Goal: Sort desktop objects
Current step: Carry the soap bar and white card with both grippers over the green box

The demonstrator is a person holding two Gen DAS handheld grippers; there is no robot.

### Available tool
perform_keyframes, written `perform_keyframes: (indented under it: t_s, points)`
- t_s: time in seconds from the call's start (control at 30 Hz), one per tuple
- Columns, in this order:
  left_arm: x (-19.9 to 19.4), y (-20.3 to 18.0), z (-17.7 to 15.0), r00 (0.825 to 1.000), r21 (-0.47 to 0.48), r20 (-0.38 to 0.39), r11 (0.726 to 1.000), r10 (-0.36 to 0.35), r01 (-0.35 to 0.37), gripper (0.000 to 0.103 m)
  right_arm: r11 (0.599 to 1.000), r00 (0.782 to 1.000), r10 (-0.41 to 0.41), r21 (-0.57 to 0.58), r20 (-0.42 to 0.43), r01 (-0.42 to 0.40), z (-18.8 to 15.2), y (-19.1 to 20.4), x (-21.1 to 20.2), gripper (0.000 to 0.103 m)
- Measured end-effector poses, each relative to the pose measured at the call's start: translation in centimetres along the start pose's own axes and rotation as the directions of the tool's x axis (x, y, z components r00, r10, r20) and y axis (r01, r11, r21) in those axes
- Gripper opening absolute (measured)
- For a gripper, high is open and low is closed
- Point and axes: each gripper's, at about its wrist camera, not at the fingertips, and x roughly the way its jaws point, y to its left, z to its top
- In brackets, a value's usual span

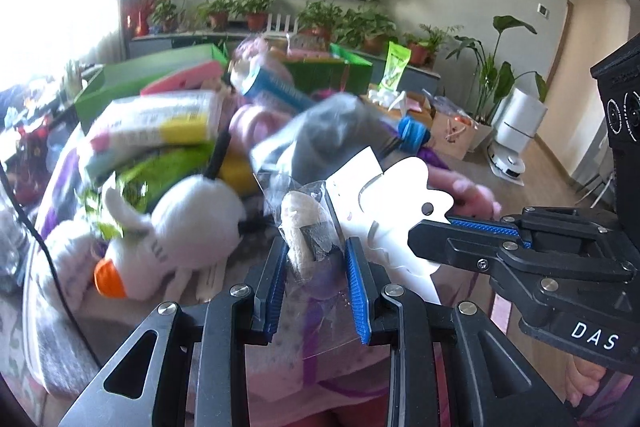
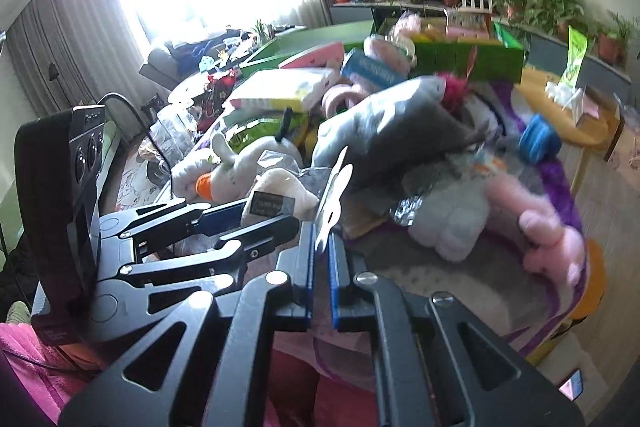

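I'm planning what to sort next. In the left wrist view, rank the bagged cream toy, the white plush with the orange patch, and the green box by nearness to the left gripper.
1. Bagged cream toy, between the left gripper fingers.
2. White plush, just left.
3. Green box, far back left.

A small bagged toy [image 1: 306,233] is sitting between the fingers of the left claw [image 1: 316,267], with its card tag [image 1: 394,203] reaching off to the right, where the right claw [image 1: 460,223] is pinching the card's edge. Left of the bag, a plush rabbit [image 1: 176,239] is lying at the near edge of the heap. Behind both, a large soft pouch [image 1: 332,131] is resting on top of the pile, with a stack of boxes [image 1: 156,123] lying to its left. Farther back, two open bins [image 1: 328,67] are standing side by side, and potted plants [image 1: 256,11] are lining a shelf behind them.
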Motion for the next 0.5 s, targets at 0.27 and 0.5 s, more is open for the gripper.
perform_keyframes:
  t_s: [0.27, 0.5]
  points:
    - [-0.7, -1.0, 3.4, 0.997, 0.041, 0.073, 0.999, 0.019, -0.022, 0.029, 0.999, 0.999, -0.012, -0.041, 0.051, 0.014, 2.2, -0.3, -1.2, 0.006]
    - [-0.7, -1.5, 5.9, 0.993, 0.06, 0.116, 0.998, 0.027, -0.034, 0.029, 0.998, 0.996, -0.029, -0.052, 0.08, 0.033, 4.5, -1.1, -1.6, 0.006]
